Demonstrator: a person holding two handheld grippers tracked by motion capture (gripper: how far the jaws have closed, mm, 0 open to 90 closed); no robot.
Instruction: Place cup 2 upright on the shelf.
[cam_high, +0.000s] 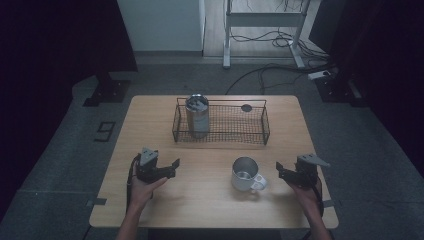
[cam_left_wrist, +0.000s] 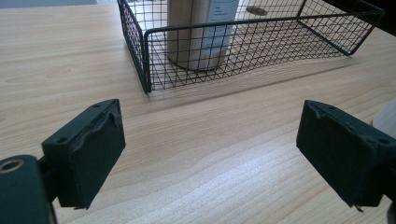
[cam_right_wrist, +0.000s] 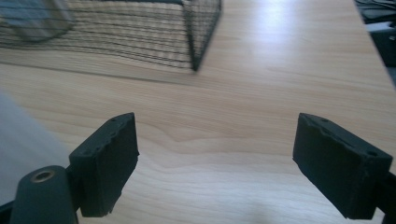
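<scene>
So the left gripper (cam_high: 174, 164) sits over the near-left part of the table (cam_high: 150, 120), matte black and blocky, with a grey three-cornered plate on top. Its jaws are spread wide with just bare wood between them, and in the left gripper view the rubbery pads (cam_left_wrist: 98, 158) look a bit chewed up along the edges. The tabletop is pale wood with a soft wavy grain and rounded corners.

Further back, about mid-table, there's a black wire basket (cam_high: 260, 132), a long rectangular mesh thing lying with its long side across the table. A brushed-metal tumbler (cam_high: 197, 116), a plain cylinder, stands upright in its left end.

Right of centre, near the front edge, is the mug (cam_high: 244, 174): shiny metal, round, standing upright with its mouth facing up, and a pale loop handle sticking out toward the right and a little toward the person.

Just right of that, close to the handle but not touching, the right gripper (cam_high: 281, 170) is also gaping, nothing pinched, jaws pointing left at the mug.
</scene>
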